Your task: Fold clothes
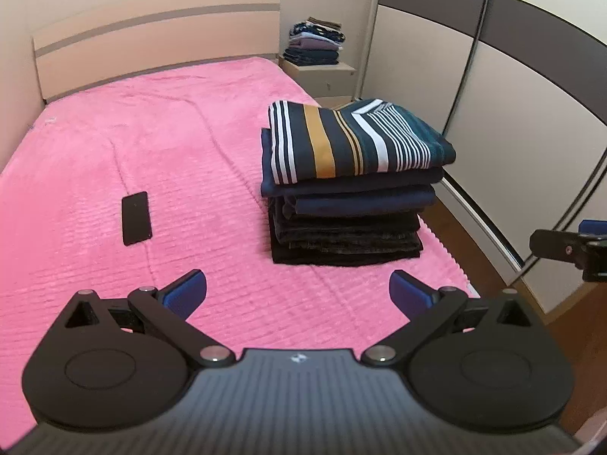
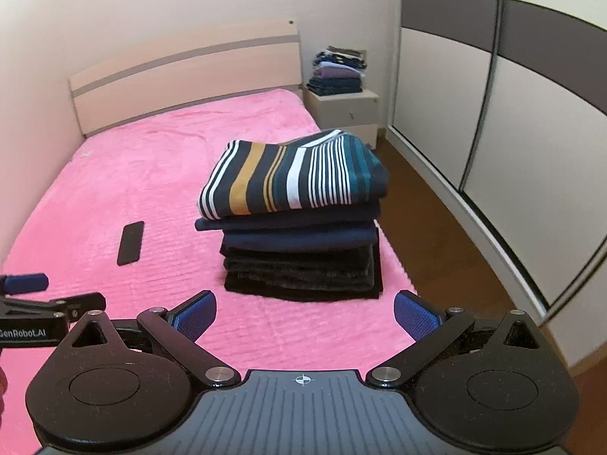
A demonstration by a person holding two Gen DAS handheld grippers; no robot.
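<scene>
A stack of folded dark clothes [image 1: 345,223] [image 2: 303,261] stands on the pink bed near its right edge. A folded striped shirt [image 1: 353,144] [image 2: 292,178] lies on top. My left gripper [image 1: 297,295] is open above the bedspread, short of the stack, with nothing between its blue pads. My right gripper [image 2: 305,316] is open too, empty, just in front of the stack. Part of the right gripper [image 1: 569,248] shows at the right edge of the left wrist view. In the right wrist view the left gripper [image 2: 38,303] shows at the left edge.
A black phone [image 1: 136,218] [image 2: 131,242] lies flat on the pink bedspread [image 1: 114,144] left of the stack. Another pile of folded clothes [image 1: 316,41] [image 2: 339,72] sits on a nightstand [image 1: 322,74] by the headboard. Wardrobe doors [image 1: 493,94] and wooden floor [image 2: 436,204] run along the right.
</scene>
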